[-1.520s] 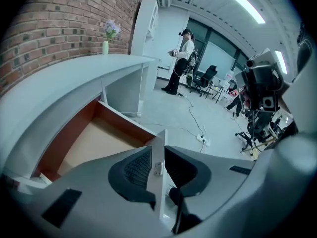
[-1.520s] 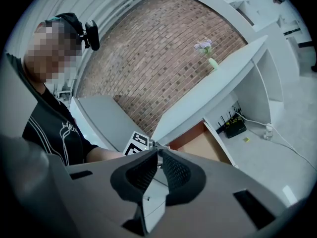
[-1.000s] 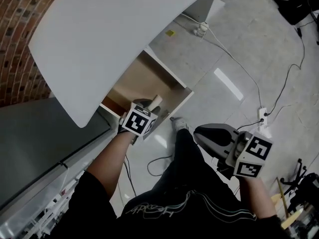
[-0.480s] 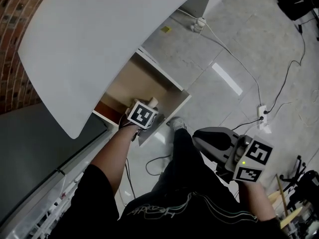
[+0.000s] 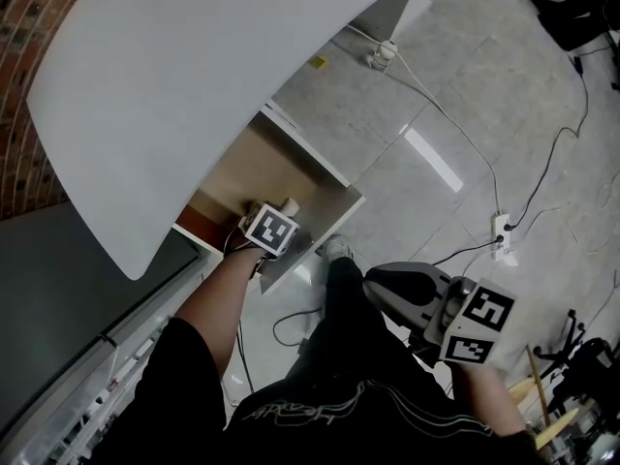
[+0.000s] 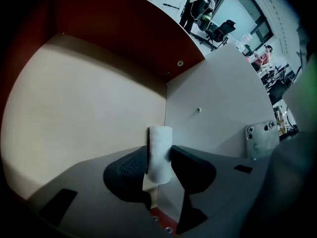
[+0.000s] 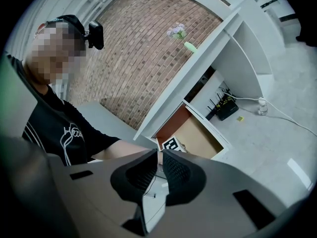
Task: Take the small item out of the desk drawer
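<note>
The open desk drawer (image 5: 247, 168) has a pale wood floor (image 6: 84, 98) and a red-brown back wall. A small white roll (image 5: 288, 204) stands near its right front corner. My left gripper (image 5: 282, 213) points steeply down into the drawer. Its jaws have just been closing, and the white roll (image 6: 160, 135) lies between them with both pads against its sides. The roll's far end sticks out past the left gripper (image 6: 159, 149) toward the drawer's corner. My right gripper (image 5: 375, 279) hangs over the floor, away from the drawer. In its own view the right gripper (image 7: 159, 155) is shut and empty.
The white desk top (image 5: 213, 56) overhangs the back of the drawer. A power strip (image 5: 499, 229) and cables lie on the tiled floor at the right. The person's shoe (image 5: 334, 248) is just below the drawer front. A brick wall (image 5: 19, 114) stands at the left.
The left gripper has sunk into the drawer, and less of the white roll shows past its marker cube. The right gripper has dropped a little.
</note>
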Available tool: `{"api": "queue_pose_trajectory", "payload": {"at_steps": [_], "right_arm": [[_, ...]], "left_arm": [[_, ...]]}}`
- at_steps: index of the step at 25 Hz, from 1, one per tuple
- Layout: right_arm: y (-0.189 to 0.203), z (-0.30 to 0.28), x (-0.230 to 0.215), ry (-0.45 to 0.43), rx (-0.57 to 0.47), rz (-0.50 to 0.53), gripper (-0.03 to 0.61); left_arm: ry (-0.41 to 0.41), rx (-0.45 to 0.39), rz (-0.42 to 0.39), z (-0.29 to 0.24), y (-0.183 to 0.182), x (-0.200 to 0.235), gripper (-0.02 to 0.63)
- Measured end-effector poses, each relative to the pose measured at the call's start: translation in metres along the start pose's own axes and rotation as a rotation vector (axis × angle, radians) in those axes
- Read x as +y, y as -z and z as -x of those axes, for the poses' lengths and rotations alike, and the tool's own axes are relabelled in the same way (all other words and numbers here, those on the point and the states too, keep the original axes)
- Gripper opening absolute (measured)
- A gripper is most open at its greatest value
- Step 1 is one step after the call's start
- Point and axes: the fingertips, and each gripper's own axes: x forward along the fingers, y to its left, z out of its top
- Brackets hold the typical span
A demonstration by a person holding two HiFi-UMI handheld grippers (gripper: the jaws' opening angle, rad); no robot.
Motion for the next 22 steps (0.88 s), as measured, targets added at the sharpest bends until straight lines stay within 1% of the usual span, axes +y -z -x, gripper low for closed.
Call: {"api": "queue_pose_trajectory", "payload": {"at_steps": [4, 13, 18, 22], "right_arm": [[0.003, -0.005, -0.001, -0.004, 0.002, -0.003, 0.060], [0.007, -0.005, 0.005, -0.023, -0.002, -0.009, 0.060], [0.006, -0.003, 0.014, -0.027, -0.014, 0.009, 0.060], [0.009, 0.001, 0.024, -0.037, -0.017, 0.026, 0.060]], "left_arm": [[0.008, -0.009, 0.004, -0.003, 0.000, 0.001, 0.144], [0.010, -0.008, 0.034, 0.000, 0.002, -0.002, 0.140], [-0.025, -0.006, 0.035, 0.014, 0.005, -0.002, 0.140], [-0.050, -0.038, 0.047, 0.031, 0.004, -0.002, 0.140]]}}
